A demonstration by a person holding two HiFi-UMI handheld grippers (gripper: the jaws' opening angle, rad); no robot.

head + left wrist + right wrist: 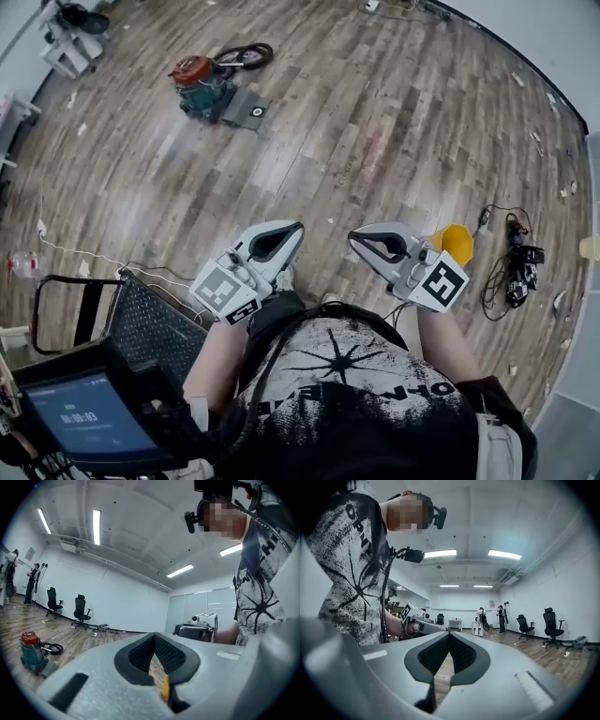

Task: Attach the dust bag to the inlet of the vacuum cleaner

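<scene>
Wood-plank floor (375, 122) is seen to carry the vacuum cleaner (197, 82), which is stood upright with its red lid uppermost, far up and to the left in the head view. The dust bag (246, 108), a flat grey panel, is laid on the floor just beside the cleaner's base, on the side toward the lower right; whether the two touch cannot be told. Its broad face is turned upward, and a round dark opening is shown on that face, toward the edge away from the cleaner. The panel looks nearly square from here, so its long axis cannot be settled. A black hose (246, 56) is coiled on the floor behind the cleaner.

Both tools are held close to the person's chest, well apart from the bag and the cleaner, with bare floor between. The left tool (300, 225) is pointed level, and its jaws are closed together with nothing gripped between them. In the left gripper view the cleaner and bag are placed low at the left edge, well off the line of the jaws. The right tool (352, 236) is likewise level, shut tip to tip and empty. A yellow cone-shaped object (457, 242) is found on the floor just beside the right tool, with tangled cables (511, 272) further right.
</scene>
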